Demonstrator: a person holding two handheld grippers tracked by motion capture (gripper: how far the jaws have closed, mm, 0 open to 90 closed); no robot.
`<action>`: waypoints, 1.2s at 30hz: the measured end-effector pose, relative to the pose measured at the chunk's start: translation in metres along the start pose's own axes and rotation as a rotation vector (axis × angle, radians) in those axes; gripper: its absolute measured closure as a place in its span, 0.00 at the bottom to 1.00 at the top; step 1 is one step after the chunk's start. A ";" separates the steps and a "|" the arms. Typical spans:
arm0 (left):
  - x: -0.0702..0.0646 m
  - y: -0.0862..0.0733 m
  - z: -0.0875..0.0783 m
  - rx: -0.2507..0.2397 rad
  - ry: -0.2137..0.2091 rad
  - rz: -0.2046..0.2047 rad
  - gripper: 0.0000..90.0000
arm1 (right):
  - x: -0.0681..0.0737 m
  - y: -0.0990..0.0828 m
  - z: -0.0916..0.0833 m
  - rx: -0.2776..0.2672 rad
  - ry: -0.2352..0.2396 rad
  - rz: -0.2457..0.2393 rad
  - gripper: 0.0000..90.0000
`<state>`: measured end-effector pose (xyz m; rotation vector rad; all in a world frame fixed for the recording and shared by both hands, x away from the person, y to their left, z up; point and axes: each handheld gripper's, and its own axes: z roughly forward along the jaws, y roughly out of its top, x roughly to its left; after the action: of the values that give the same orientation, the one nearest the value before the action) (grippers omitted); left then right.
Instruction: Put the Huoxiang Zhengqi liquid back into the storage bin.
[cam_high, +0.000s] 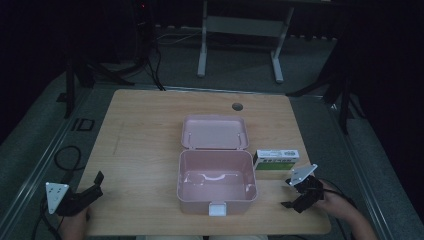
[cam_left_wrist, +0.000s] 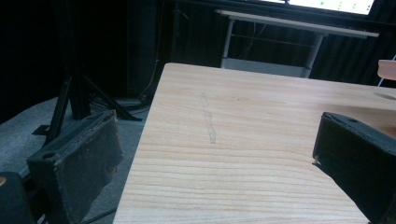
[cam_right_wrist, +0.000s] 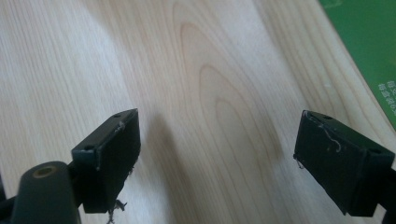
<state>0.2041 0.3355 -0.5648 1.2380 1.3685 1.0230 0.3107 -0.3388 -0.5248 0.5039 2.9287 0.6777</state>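
A pink box (cam_high: 216, 186) stands open at the middle front of the wooden table (cam_high: 145, 135), its lid (cam_high: 215, 132) laid back behind it and nothing visible inside. Just right of it lies a green and white carton (cam_high: 276, 159), whose green face (cam_right_wrist: 373, 42) fills the top right corner of the right gripper view. My right gripper (cam_high: 291, 194) hovers low over the table just in front of that carton, jaws wide apart and empty. At the table's front left corner my left gripper (cam_high: 98, 182) is open too, with bare wood between its pads (cam_left_wrist: 88, 163).
A round cable hole (cam_high: 237, 106) sits near the table's far edge. Beyond the table stand a white desk frame (cam_high: 240, 40) and black tripod legs (cam_high: 75, 75). Cables (cam_high: 67, 160) trail on the grey floor at the left.
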 end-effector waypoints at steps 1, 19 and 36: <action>0.000 0.000 0.000 0.001 0.000 0.001 0.01 | 0.001 0.003 -0.001 0.029 -0.003 -0.016 0.15; 0.000 0.000 0.000 0.003 -0.011 -0.002 0.01 | 0.011 0.059 0.004 0.377 0.074 -0.158 0.15; 0.000 0.000 0.000 0.008 -0.020 -0.006 0.01 | 0.022 0.086 -0.004 0.449 0.105 -0.261 0.14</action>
<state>0.2043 0.3359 -0.5647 1.2467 1.3611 0.9992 0.3147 -0.2604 -0.4835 0.1096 3.1651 0.0126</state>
